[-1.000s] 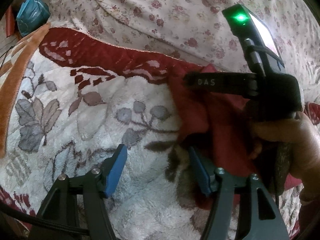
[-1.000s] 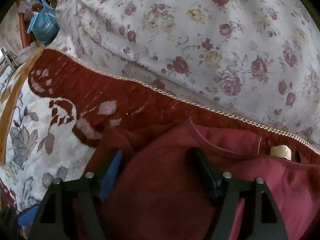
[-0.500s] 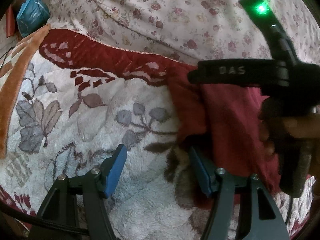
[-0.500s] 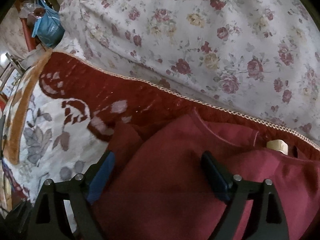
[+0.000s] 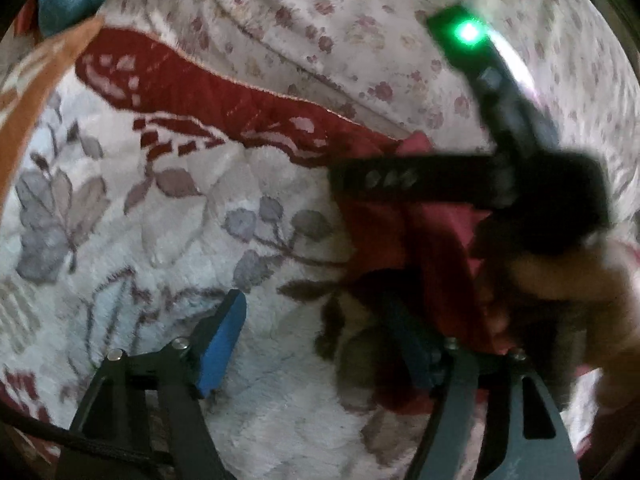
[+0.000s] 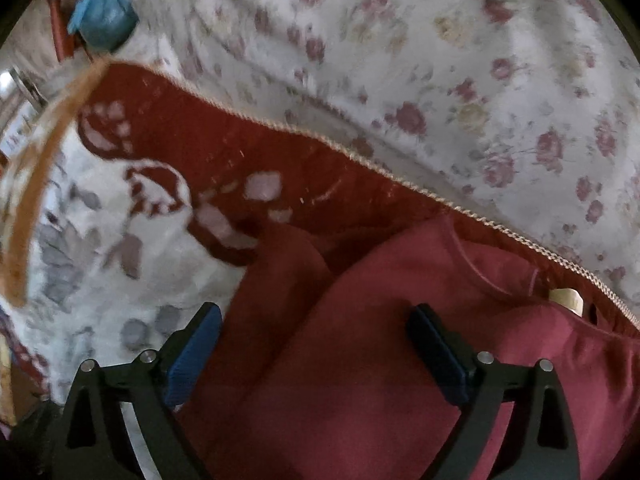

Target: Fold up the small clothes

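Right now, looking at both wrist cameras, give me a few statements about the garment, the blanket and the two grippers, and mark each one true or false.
1. The maroon garment lies on a plush blanket with a grey leaf pattern. True.
2. The right gripper is clamped shut on the garment. False: its fingers stand wide apart and are opening, with the cloth lying loose between them.
3. A cream tag shows at the garment's neckline. True.
4. The left gripper sits over the middle of the garment. False: it is at the garment's edge, mostly over blanket, and is opening.
5. The sheet behind the blanket is plain blue. False: it is pale with a rose print.
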`<state>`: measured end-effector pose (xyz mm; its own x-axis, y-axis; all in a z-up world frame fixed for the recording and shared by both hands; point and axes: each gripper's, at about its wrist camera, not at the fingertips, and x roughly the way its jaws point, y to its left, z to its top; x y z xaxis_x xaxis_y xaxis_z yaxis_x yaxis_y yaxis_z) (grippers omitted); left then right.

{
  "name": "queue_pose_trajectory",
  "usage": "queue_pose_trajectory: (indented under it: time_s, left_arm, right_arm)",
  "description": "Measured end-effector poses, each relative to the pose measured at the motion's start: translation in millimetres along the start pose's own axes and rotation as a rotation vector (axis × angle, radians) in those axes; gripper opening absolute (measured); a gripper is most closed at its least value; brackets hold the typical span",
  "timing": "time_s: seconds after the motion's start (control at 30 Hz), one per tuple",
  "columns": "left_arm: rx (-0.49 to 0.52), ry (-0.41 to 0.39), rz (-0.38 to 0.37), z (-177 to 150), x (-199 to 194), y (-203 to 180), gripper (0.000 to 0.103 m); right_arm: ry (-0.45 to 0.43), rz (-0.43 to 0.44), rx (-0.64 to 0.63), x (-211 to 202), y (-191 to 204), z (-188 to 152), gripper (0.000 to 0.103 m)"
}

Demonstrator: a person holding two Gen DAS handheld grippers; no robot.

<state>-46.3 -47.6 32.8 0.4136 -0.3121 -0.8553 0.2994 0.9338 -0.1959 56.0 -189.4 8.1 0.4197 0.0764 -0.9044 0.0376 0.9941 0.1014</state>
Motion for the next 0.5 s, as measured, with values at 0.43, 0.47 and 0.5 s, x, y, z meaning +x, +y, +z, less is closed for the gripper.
queue_pose_trajectory:
  time_s: [0.43, 0.47, 0.5]
  left_arm:
    - [-0.007, 0.021, -0.16, 4.2, 18.9, -39.7, 0.084]
    - [-0.001, 0.011, -0.17, 4.3, 20.1, -42.6, 0.082]
    - [0.008, 0.001, -0.187, 4.5, 20.4, -44.3, 0.068]
  right_arm:
    - [-0.121, 0.142, 0.045, -51.5, -48.9, -13.6, 0.021]
    - [-0.124, 0.147, 0.049, -53.7, -50.8, -14.3, 0.021]
    - [-0.127, 0.152, 0.054, -56.0, -53.2, -15.9, 0.021]
